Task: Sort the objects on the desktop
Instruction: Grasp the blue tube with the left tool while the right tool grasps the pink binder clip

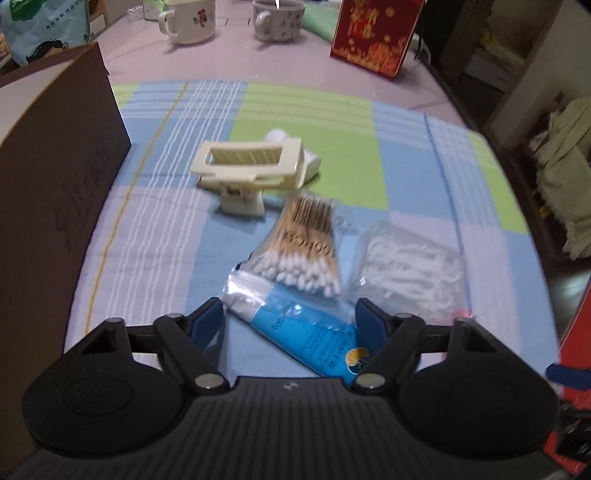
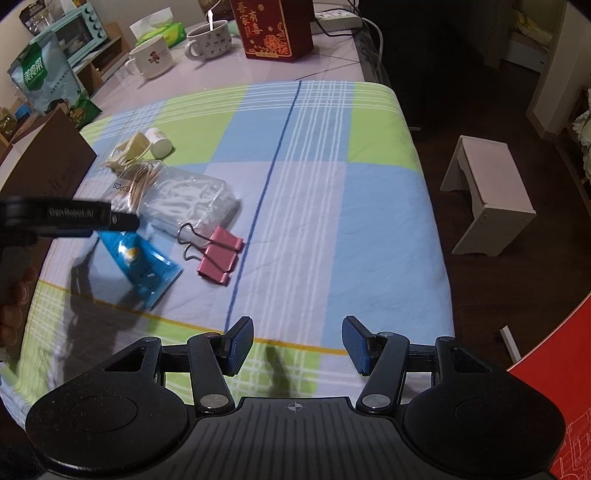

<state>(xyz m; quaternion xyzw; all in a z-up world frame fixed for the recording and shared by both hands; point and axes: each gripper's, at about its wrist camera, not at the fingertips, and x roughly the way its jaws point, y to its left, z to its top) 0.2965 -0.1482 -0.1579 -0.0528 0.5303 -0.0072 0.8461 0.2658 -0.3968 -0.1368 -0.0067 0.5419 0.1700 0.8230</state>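
My left gripper (image 1: 288, 319) is open and low over the checked cloth (image 1: 155, 206), its blue fingers on either side of a blue tube in a clear bag (image 1: 306, 332) without closing on it. Just beyond lie a bag of cotton swabs (image 1: 303, 254), a bag of white floss picks (image 1: 410, 269), a cream plastic holder (image 1: 251, 166) and a small white bottle (image 1: 312, 160). My right gripper (image 2: 299, 347) is open and holds nothing, near the cloth's front edge. Two pink binder clips (image 2: 219, 258) lie ahead of it, beside the blue tube (image 2: 144, 266). The left gripper (image 2: 74, 218) reaches in from the left.
A tall brown box (image 1: 55, 184) stands along the left. At the back are two mugs (image 2: 151, 59), a red gift box (image 2: 277, 29), a snack bag (image 2: 44, 77) and a power strip (image 2: 338, 18). The table's edge is on the right, with a stool (image 2: 487, 199) below. A red box (image 2: 554, 376) is at the lower right.
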